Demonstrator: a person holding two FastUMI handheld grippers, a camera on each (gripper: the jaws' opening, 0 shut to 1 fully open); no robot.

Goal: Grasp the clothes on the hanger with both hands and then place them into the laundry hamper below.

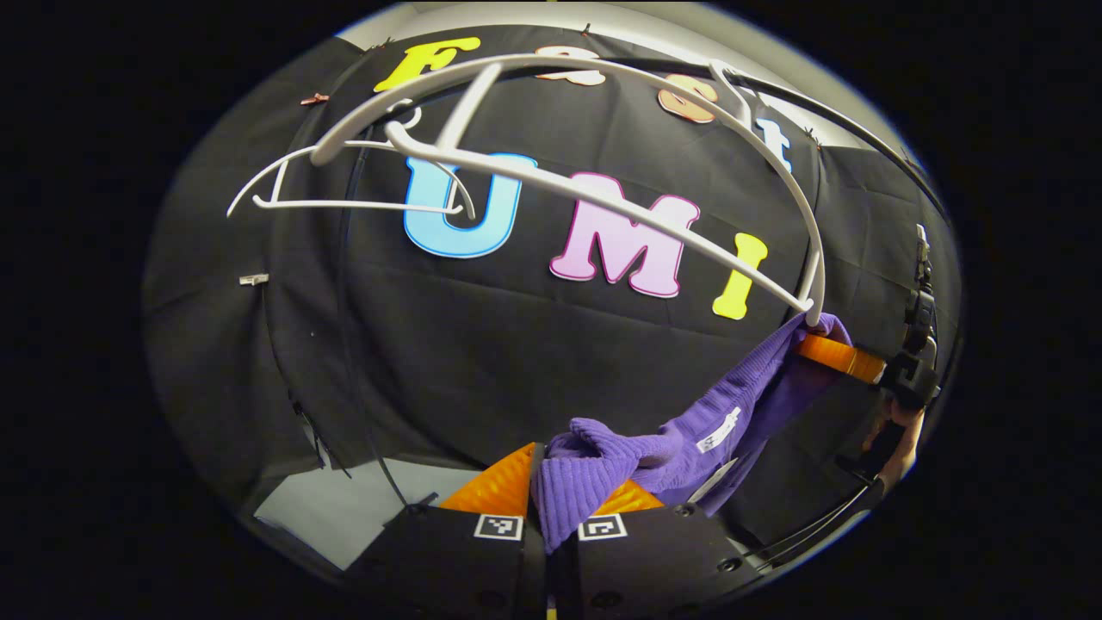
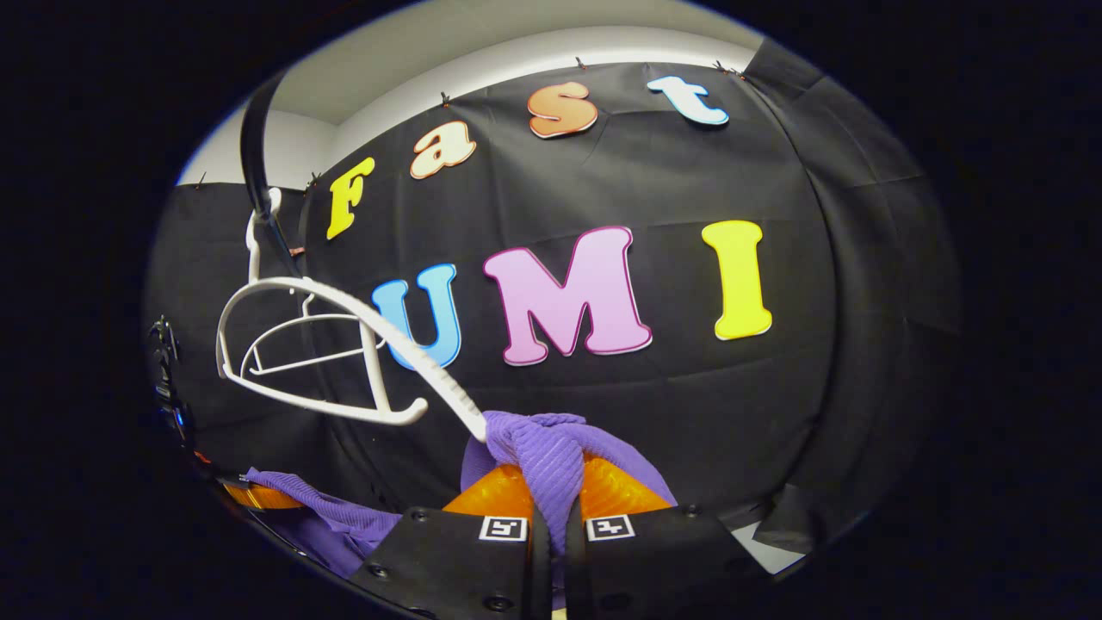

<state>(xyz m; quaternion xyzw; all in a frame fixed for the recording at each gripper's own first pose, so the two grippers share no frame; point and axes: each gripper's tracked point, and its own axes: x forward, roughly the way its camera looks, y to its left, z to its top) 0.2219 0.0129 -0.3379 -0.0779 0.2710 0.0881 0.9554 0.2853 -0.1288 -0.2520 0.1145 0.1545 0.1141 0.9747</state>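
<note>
A purple knitted garment (image 1: 689, 430) hangs stretched between my two grippers, below a white plastic hanger (image 1: 603, 198). In the left gripper view my left gripper (image 1: 551, 491) is shut on a bunched fold of it, orange fingers (image 1: 495, 491) pressed on both sides. The garment's far end still touches the hanger's right tip (image 1: 809, 306), where the other gripper (image 1: 848, 357) holds it. In the right gripper view my right gripper (image 2: 551, 495) is shut on the purple garment (image 2: 551, 456) right under the white hanger's (image 2: 362, 319) ribbed arm end. More cloth (image 2: 318, 508) trails off to the lower left.
A second, thinner white hanger (image 1: 344, 194) hangs behind the first on the black rail (image 1: 826, 108). The rail (image 2: 254, 146) also runs up the left of the right gripper view. A hand (image 1: 900, 439) holds the other gripper at the right edge. Pale floor (image 1: 344, 517) lies below.
</note>
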